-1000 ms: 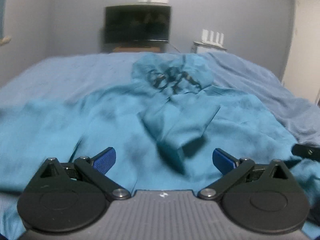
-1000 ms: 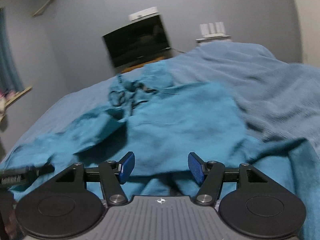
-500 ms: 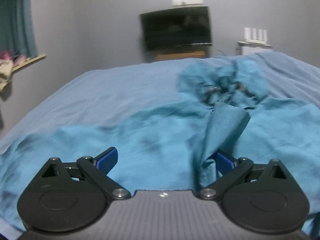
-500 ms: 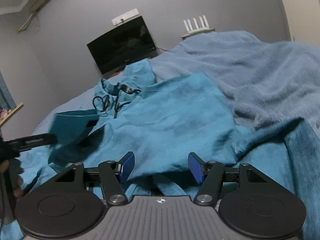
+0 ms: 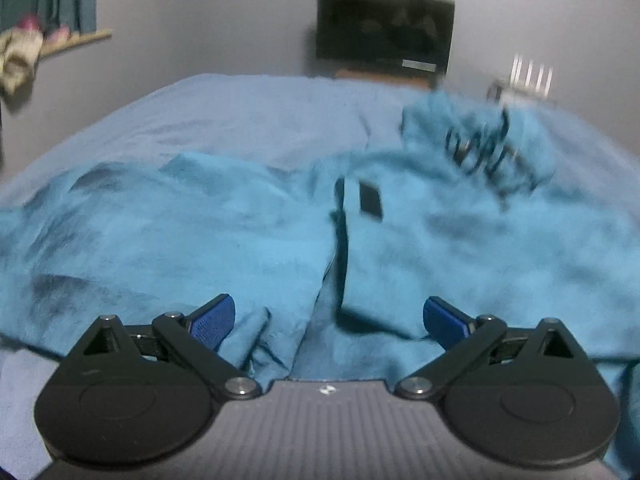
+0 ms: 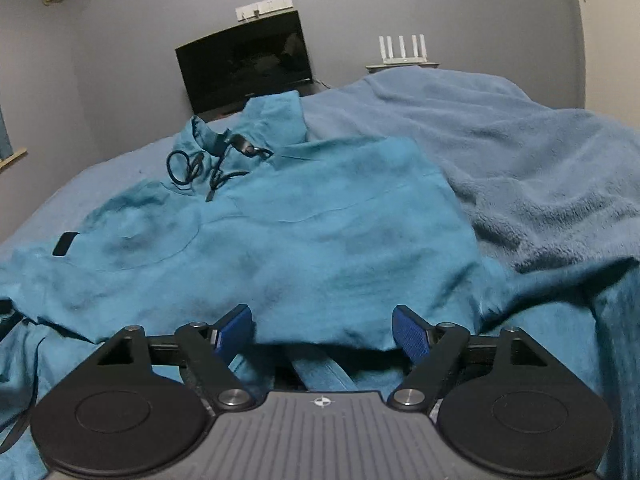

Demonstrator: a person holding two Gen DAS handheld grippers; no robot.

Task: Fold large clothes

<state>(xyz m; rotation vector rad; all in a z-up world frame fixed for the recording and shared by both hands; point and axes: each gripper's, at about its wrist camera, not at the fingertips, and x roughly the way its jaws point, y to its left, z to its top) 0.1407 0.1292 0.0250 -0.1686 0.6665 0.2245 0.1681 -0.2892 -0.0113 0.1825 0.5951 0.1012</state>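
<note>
A large teal hooded garment [image 5: 460, 248] lies spread on the bed, hood and black drawstrings [image 5: 488, 148] at the far end. A sleeve with a black patch [image 5: 370, 200] lies folded over its body. My left gripper [image 5: 328, 318] is open and empty, low over the near hem. In the right wrist view the same garment [image 6: 320, 232] fills the middle, drawstrings [image 6: 200, 168] at the collar and the black patch [image 6: 66, 243] at the left. My right gripper [image 6: 322, 332] is open and empty above the near edge.
The bed has a blue sheet [image 5: 248, 116]. A rumpled blue blanket [image 6: 520, 152] lies along the garment's right side. A dark monitor [image 6: 244, 66] and a white router [image 6: 402, 50] stand by the far wall. A window ledge [image 5: 60, 40] is at the left.
The sleeve that hung raised by my left gripper now lies flat across the garment's body. The left view has swung right and downward. Both grippers stay open.
</note>
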